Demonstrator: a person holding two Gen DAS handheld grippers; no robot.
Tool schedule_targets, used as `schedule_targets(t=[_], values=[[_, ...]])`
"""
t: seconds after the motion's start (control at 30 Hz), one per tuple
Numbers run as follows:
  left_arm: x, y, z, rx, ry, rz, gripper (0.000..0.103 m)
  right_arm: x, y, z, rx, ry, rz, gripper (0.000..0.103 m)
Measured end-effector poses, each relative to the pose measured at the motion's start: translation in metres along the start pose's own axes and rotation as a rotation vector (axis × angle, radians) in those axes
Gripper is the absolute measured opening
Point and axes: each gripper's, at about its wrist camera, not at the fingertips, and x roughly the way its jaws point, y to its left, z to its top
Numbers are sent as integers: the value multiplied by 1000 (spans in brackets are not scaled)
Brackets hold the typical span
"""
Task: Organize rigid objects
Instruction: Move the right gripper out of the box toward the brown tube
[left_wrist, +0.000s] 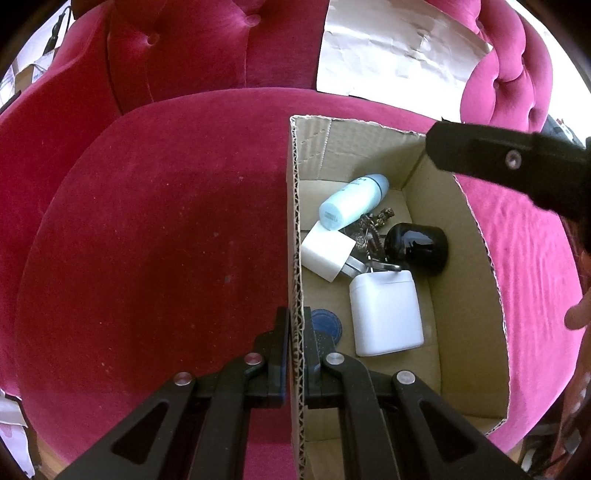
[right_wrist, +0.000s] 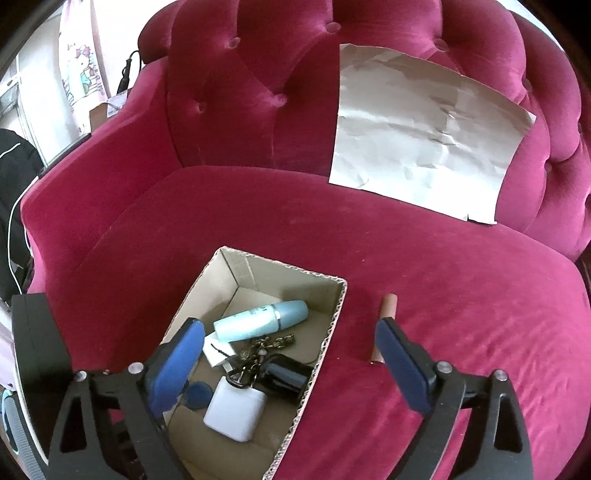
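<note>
On the seat of a crimson velvet sofa stands an open cardboard box, and inside it lie the gathered rigid objects: a pale blue bottle on its side toward the far end, a white charger block beside it, a tangle of keys and chain in the middle, a glossy black jar on its side against the keys, a white rectangular container nearer the camera, and a small blue disc flat on the box floor close to the near wall. One more item, a brown cylinder, lies on the sofa cushion just outside the box's right wall, apart from it. The left gripper is clamped tight on the box's left wall, one finger outside and one inside the cardboard. The right gripper hangs over the box's right side with its jaws spread wide and nothing between them; its left pad sits above the box's contents, its right pad above the cushion near the brown cylinder. A creased sheet of white paper leans against the sofa's tufted backrest, well behind the box.
</note>
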Motion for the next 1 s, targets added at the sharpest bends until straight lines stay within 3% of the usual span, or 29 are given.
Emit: schedule_targets(t=[0.17,0.2,0.43,1.0], values=[[1,-1,0,1,1,2,5,-3,-5,2,5,-7,-5,98],[0,-1,0,1,0,1,5,-3,-6,2,4,-7,-2,103],[0,-1,0,1,1,1,5,-8,-12,2,9,-14,-3,103],[0,0,2,0,4,-3,5,-19,-63,-4,24,-23,-132,103]])
